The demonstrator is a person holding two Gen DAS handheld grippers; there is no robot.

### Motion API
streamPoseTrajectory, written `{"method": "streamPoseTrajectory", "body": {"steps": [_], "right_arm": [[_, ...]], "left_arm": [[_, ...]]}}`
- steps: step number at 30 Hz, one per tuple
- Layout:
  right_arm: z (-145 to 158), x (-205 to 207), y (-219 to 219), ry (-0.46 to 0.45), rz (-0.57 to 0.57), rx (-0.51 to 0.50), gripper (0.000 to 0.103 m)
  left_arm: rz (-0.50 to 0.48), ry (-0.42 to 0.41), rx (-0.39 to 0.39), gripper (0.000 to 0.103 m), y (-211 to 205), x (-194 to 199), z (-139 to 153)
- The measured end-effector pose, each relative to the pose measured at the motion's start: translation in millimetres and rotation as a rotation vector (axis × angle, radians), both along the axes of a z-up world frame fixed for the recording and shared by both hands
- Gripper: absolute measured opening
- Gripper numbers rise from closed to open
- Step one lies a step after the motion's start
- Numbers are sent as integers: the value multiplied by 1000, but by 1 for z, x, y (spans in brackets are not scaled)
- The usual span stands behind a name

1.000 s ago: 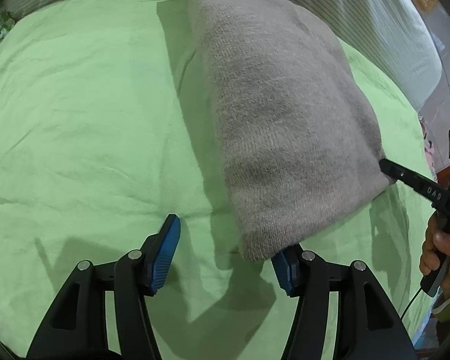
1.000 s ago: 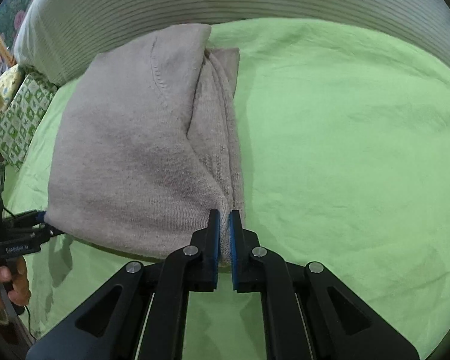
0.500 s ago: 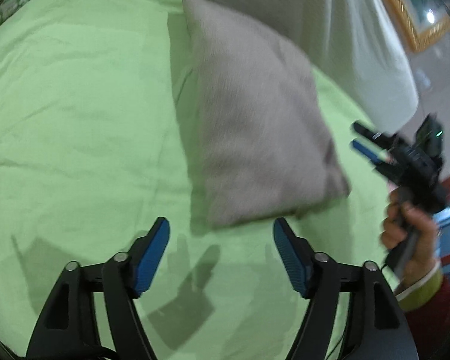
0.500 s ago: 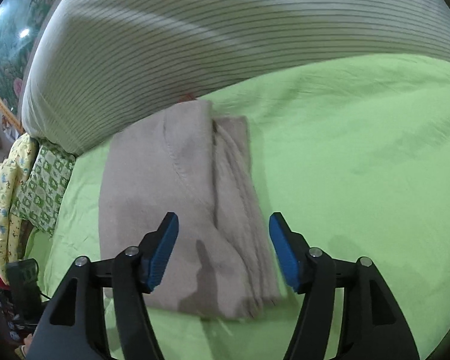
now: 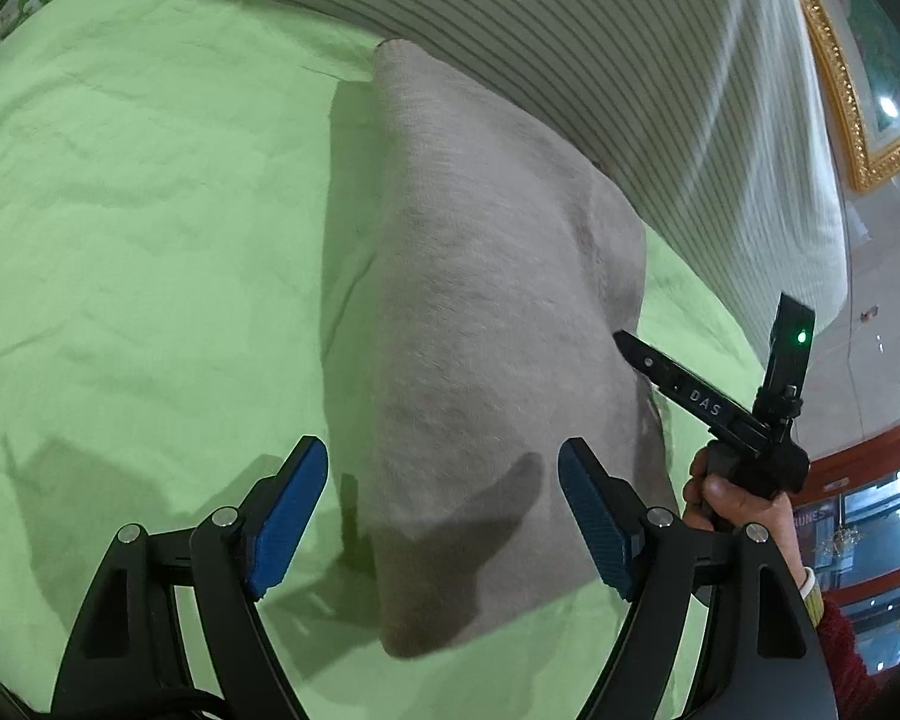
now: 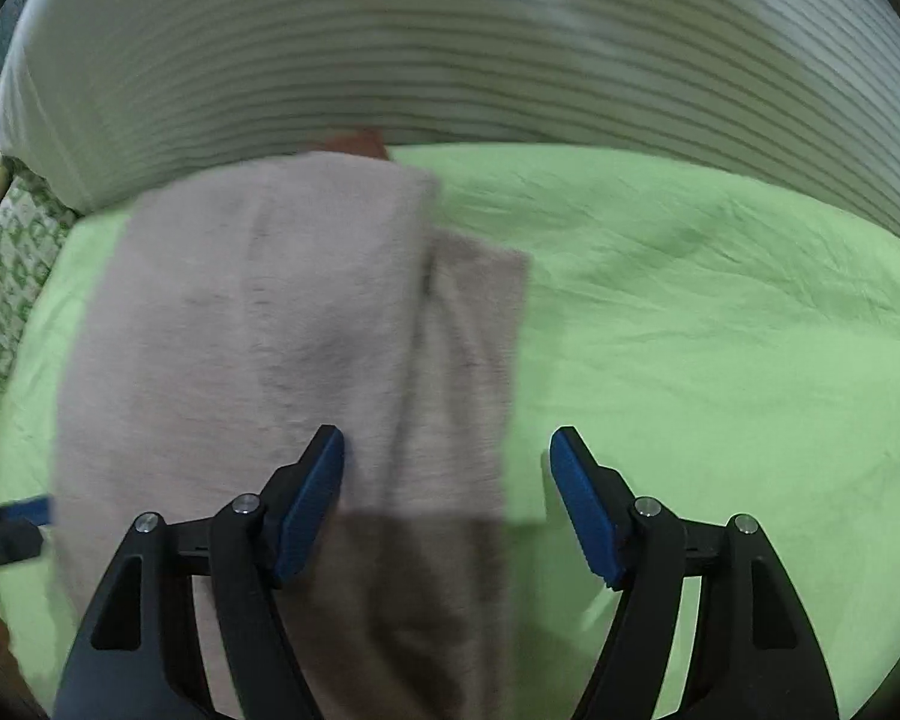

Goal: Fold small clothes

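A beige knit garment (image 5: 480, 330) lies folded in a long strip on the green sheet (image 5: 120, 240). My left gripper (image 5: 444, 516) hovers over its near end. The jaws are opening, and the blue pads stand on either side of the cloth without pressing it. In the right wrist view the same garment (image 6: 270, 330) shows a folded layer along its right side. My right gripper (image 6: 447, 504) hangs above that edge, jaws opening, nothing pinched. A hand (image 5: 732, 498) holds the right gripper (image 5: 636, 354) at the garment's right side. The left gripper (image 6: 12, 516) shows at the left edge of the right wrist view.
A striped grey-white duvet (image 6: 450, 48) lies along the back of the bed, touching the garment's far end. A green-patterned cloth (image 6: 6, 276) sits at the left edge. A gold picture frame (image 5: 840, 90) hangs beyond the bed. Bare green sheet stretches to the right (image 6: 720, 330).
The right gripper, shut on the garment's near folded edge a second ago, has opened and let go. The left jaws have widened and pulled back from the corner. The garment now lies flat.
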State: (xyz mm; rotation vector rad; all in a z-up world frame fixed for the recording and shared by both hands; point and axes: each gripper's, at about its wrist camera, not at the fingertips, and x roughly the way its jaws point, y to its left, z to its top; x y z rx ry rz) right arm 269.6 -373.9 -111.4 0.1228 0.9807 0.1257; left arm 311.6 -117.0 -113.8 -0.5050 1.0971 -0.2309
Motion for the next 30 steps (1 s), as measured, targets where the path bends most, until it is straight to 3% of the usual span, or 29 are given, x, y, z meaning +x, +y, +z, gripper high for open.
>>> {"method": "streamPoseTrajectory", "body": {"steps": [7, 18, 19, 23, 26, 30], "right_arm": [[8, -7, -22, -19, -16, 262, 71], [-9, -1, -22, 59, 9, 306, 68], [-9, 4, -22, 70, 14, 323, 64], [-5, 3, -22, 96, 50, 341, 33], [9, -5, -15, 79, 67, 321, 27], [26, -19, -8, 54, 65, 397, 26]], "left_arm": [[8, 11, -63, 80, 20, 13, -17], [29, 41, -161, 84, 15, 42, -46], [24, 40, -172, 82, 13, 43, -48], [1, 45, -224, 61, 12, 47, -54], [-11, 18, -231, 45, 16, 39, -47], [-13, -24, -240, 39, 22, 22, -29]]}}
